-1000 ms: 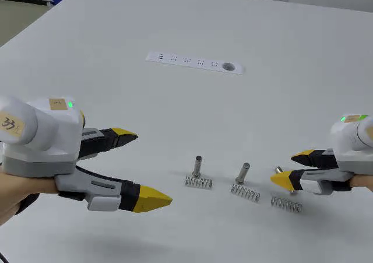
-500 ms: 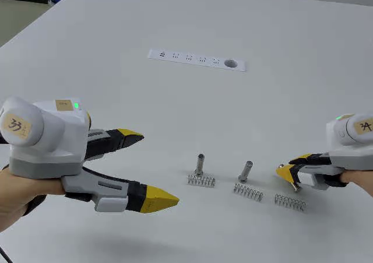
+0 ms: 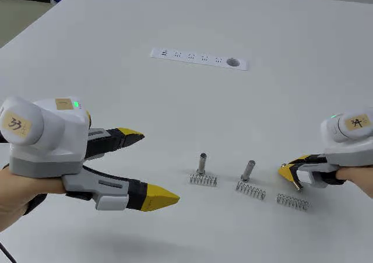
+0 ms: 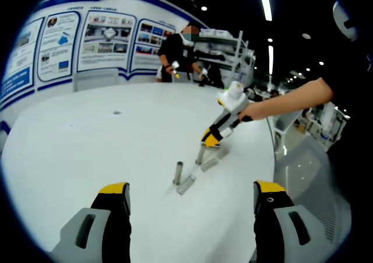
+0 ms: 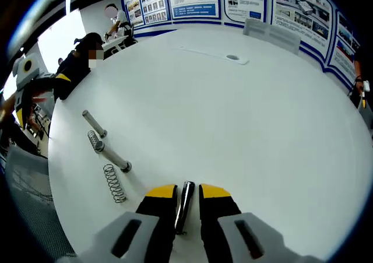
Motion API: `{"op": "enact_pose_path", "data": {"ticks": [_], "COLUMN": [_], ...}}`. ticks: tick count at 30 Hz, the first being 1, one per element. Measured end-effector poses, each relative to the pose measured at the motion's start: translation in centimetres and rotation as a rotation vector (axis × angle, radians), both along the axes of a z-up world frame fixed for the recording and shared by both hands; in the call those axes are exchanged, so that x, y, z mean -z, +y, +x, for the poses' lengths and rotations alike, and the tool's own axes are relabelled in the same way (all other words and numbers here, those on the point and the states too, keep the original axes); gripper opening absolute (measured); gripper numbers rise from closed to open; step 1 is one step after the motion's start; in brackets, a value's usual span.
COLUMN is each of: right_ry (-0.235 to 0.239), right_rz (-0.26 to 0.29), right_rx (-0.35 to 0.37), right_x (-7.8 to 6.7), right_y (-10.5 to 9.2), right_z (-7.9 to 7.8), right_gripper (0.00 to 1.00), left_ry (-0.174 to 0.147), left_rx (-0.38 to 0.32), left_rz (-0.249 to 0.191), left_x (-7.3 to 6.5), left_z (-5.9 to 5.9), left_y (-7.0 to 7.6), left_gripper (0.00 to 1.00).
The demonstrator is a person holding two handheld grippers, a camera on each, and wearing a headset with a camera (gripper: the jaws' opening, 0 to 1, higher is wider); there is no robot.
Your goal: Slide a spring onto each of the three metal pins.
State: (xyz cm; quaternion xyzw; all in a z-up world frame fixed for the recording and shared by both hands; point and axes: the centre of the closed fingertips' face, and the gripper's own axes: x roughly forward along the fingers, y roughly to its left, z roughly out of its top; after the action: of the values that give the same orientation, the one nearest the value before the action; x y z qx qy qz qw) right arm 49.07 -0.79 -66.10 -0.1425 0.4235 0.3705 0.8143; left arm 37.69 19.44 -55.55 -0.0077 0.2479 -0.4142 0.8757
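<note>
Two metal pins (image 3: 202, 162) (image 3: 248, 169) stand upright on the white table, each with a spring (image 3: 203, 180) (image 3: 250, 190) lying in front of it. A third spring (image 3: 292, 202) lies further right. My right gripper (image 3: 289, 174) is just above and behind that spring, shut on the third pin (image 5: 185, 202), which runs along between its yellow-tipped jaws. My left gripper (image 3: 150, 168) hovers at the left, open and holding nothing, well short of the pins. In the left gripper view the nearest pin (image 4: 179, 172) and its spring (image 4: 186, 184) lie ahead of the open jaws.
A white power strip (image 3: 198, 59) is set into the table (image 3: 116, 70) further back. People stand beyond the table's far edge (image 4: 175, 47). Bare tabletop surrounds the pins and springs on all sides.
The right gripper's jaws, open around the rightmost pin a second ago, have shut on it. The left gripper has barely moved. The head camera shifted slightly.
</note>
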Motion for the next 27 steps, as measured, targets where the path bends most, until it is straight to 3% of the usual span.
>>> {"op": "enact_pose_path", "data": {"ticks": [3, 6, 11, 13, 17, 20, 27], "right_ry": [-0.001, -0.032, -0.038, -0.015, -0.017, 0.003, -0.007], "right_rz": [0.007, -0.035, -0.050, -0.030, -0.012, 0.037, 0.051], "right_rx": [0.010, -0.012, 0.008, 0.061, 0.061, 0.116, 0.121], "right_x": [0.05, 0.19, 0.50, 0.55, 0.47, 0.47, 0.16], "right_y": [0.21, 0.13, 0.27, 0.17, 0.40, 0.28, 0.20], "right_z": [0.16, 0.31, 0.49, 0.52, 0.33, 0.43, 0.45], "right_gripper": [0.15, 0.11, 0.10, 0.09, 0.09, 0.09, 0.08], "left_ry": [-0.002, -0.003, -0.004, -0.007, -0.014, -0.011, -0.011], "left_rx": [-0.003, -0.006, -0.006, -0.006, -0.010, -0.016, -0.022], "left_rz": [0.001, -0.004, -0.012, -0.014, -0.027, -0.025, -0.024], "left_x": [0.00, -0.04, -0.09, -0.18, -0.52, -0.41, -0.45], "left_z": [0.07, 0.16, 0.20, 0.22, 0.23, 0.17, -0.04], "left_y": [0.05, 0.05, -0.13, -0.20, -0.21, 0.09, 0.23], "left_gripper": [0.89, 0.88, 0.88, 0.88, 0.88, 0.88, 0.87]}}
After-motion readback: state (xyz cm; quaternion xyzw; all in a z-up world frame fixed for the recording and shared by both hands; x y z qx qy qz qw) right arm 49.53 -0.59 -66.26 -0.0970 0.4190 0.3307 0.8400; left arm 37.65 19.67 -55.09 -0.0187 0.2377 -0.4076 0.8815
